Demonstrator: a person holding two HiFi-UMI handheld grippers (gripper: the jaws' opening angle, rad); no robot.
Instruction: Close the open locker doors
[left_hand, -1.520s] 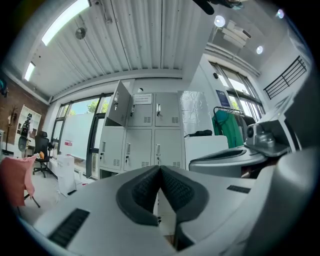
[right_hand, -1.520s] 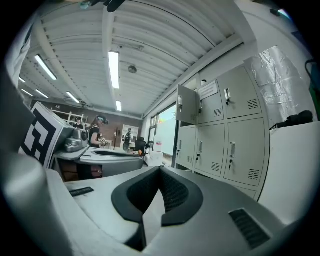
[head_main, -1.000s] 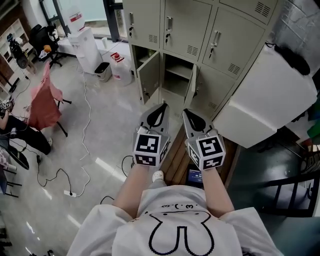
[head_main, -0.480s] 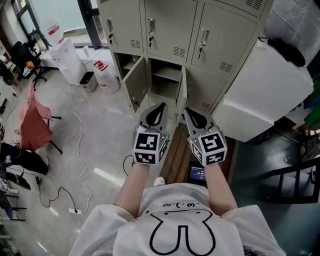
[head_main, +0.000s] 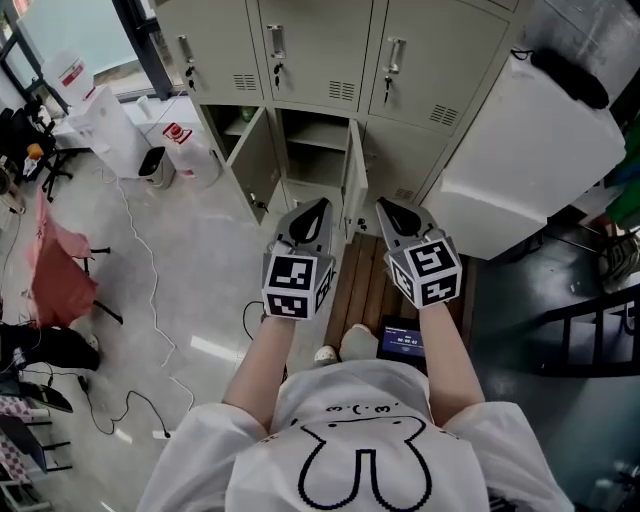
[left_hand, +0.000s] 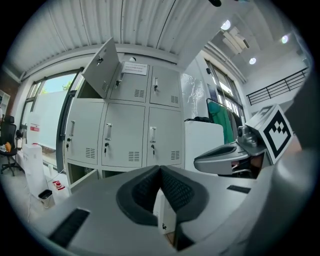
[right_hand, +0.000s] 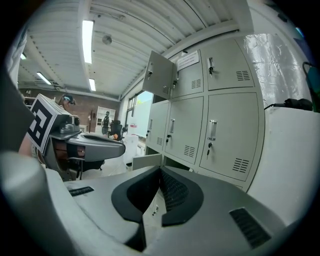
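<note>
Between the fingertips of the left gripper (left_hand: 160, 168) and of the right gripper (right_hand: 160, 169) nothing is held: each pair of jaws is pressed shut. The grippers are held side by side, slightly apart, and are pointed at the grey locker bank (head_main: 322, 45). Just beyond their tips, an open bottom-row door (head_main: 256, 165) and a second open door (head_main: 353, 178), seen edge-on, are set either side of a shelved compartment (head_main: 315, 135). A top-row door (left_hand: 101, 67) is also swung open.
</note>
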